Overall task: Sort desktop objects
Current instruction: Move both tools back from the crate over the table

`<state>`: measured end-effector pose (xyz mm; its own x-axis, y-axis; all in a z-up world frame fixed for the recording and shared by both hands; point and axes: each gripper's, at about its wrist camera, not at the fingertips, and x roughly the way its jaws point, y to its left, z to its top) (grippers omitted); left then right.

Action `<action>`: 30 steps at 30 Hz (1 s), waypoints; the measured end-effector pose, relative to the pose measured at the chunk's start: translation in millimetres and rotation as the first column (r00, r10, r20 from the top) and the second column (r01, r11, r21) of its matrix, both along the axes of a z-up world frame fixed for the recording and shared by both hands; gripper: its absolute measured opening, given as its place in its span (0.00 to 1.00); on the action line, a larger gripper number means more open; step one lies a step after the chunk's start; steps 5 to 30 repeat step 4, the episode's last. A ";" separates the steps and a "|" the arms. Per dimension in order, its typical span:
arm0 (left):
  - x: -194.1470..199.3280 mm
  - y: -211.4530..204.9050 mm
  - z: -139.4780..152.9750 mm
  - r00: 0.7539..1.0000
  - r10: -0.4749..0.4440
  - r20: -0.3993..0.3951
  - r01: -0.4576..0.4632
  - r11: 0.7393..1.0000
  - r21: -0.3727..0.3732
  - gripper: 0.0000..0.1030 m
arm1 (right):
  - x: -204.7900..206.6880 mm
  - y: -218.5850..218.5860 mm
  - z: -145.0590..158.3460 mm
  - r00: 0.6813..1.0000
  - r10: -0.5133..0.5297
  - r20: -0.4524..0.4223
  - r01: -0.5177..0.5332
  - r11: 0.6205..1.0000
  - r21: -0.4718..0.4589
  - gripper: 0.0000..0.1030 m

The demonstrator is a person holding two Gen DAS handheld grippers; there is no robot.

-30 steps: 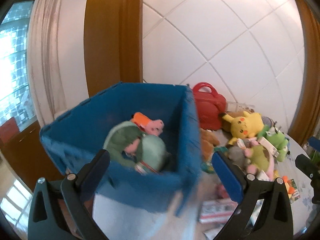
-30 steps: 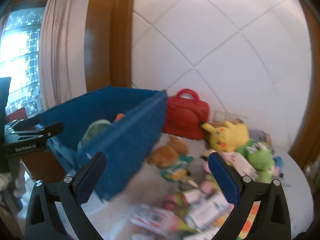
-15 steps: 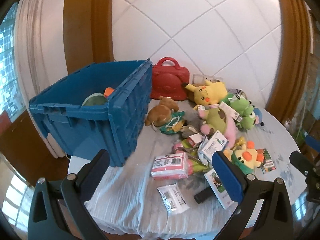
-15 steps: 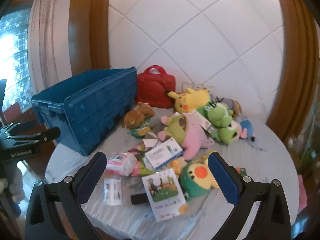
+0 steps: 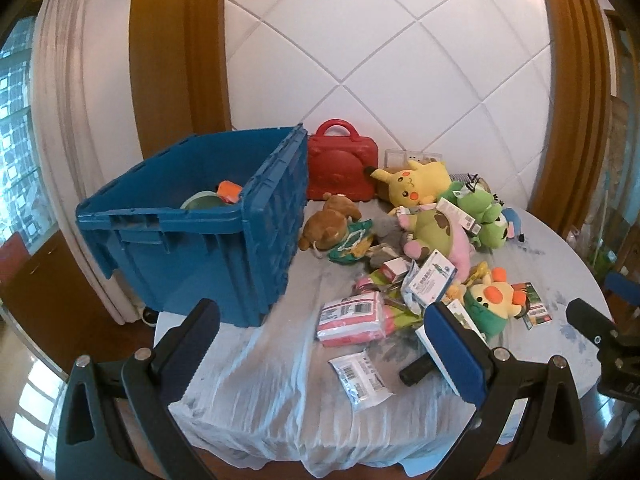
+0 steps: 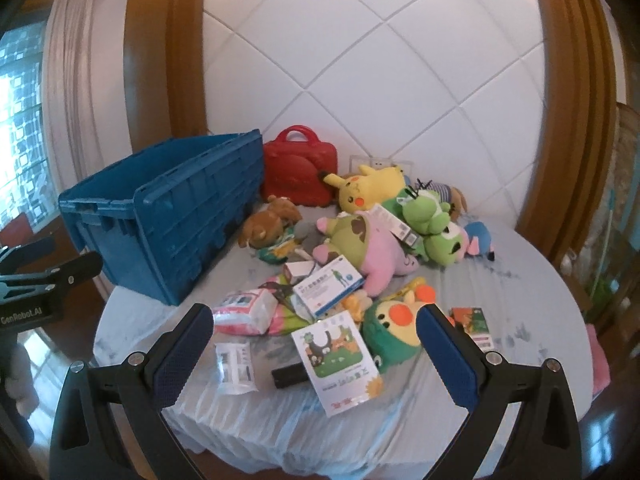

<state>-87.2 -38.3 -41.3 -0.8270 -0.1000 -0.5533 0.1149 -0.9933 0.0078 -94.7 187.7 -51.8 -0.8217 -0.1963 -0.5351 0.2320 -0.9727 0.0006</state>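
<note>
At the left edge of the right wrist view, the black body of the left gripper (image 6: 30, 300) carries white lettering that reads "GenRobot.AI" — the first letters are cut by the frame edge, so the start is probably "Gen". Barcodes show on the clear packet (image 6: 236, 364), on the pink pack (image 5: 352, 316) and on the white hang tag (image 6: 394, 224) of the plush toys, but no digits can be read. Print on the blue-and-white box (image 6: 330, 286) and on the picture card (image 6: 340, 360) is too small to make out.
</note>
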 end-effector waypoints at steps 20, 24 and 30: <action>5.4 -8.4 1.5 1.000 0.010 -0.012 -0.010 1.000 0.011 1.00 | 2.1 -5.0 0.7 1.000 0.002 -0.002 -0.002 1.000 0.004 1.00; 5.4 -8.4 1.5 1.000 0.010 -0.012 -0.010 1.000 0.011 1.00 | 2.1 -5.0 0.7 1.000 0.002 -0.002 -0.002 1.000 0.004 1.00; 5.4 -8.4 1.5 1.000 0.010 -0.012 -0.010 1.000 0.011 1.00 | 2.1 -5.0 0.7 1.000 0.002 -0.002 -0.002 1.000 0.004 1.00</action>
